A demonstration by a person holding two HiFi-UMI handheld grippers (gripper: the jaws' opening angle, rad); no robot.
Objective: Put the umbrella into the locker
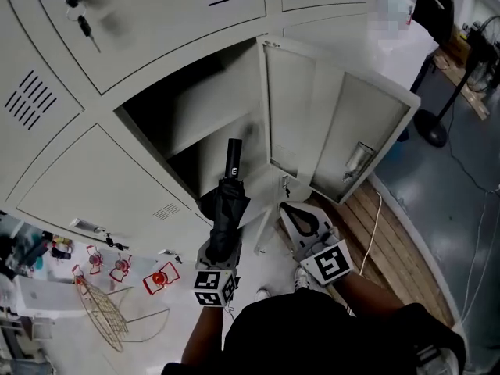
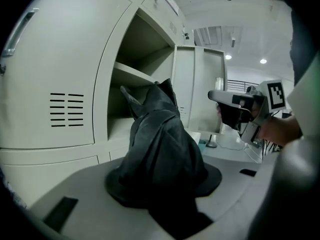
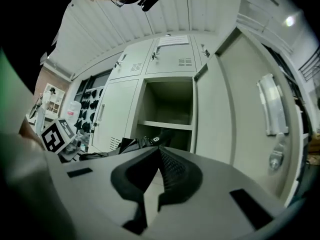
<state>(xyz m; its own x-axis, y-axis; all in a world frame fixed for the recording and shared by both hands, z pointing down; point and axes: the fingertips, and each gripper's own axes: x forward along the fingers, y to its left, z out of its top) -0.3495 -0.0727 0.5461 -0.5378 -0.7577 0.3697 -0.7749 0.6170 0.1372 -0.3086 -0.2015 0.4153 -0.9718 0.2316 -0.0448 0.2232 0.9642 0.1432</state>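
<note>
The umbrella (image 1: 227, 201), folded, black, its slack fabric creased, is sitting clamped in the left tool (image 1: 222, 241), whose jaws are standing partly apart and pressing on the bundle. Its smooth cylindrical handle (image 1: 233, 156) is pointing at the mouth of the open locker (image 1: 205, 108), with the umbrella not yet lying inside. Only the head view is showing that handle clearly, while the left tool's view is showing mostly crumpled cloth covering the jaws. The right tool's view is revealing a flat metal shelf (image 3: 165, 125) inside the compartment. The right tool (image 1: 291, 212) is hovering just beside the umbrella, its ribbed jaws meeting at the tips and gripping nothing. The pale sheet-metal door (image 1: 344, 123) is standing swung wide.
</note>
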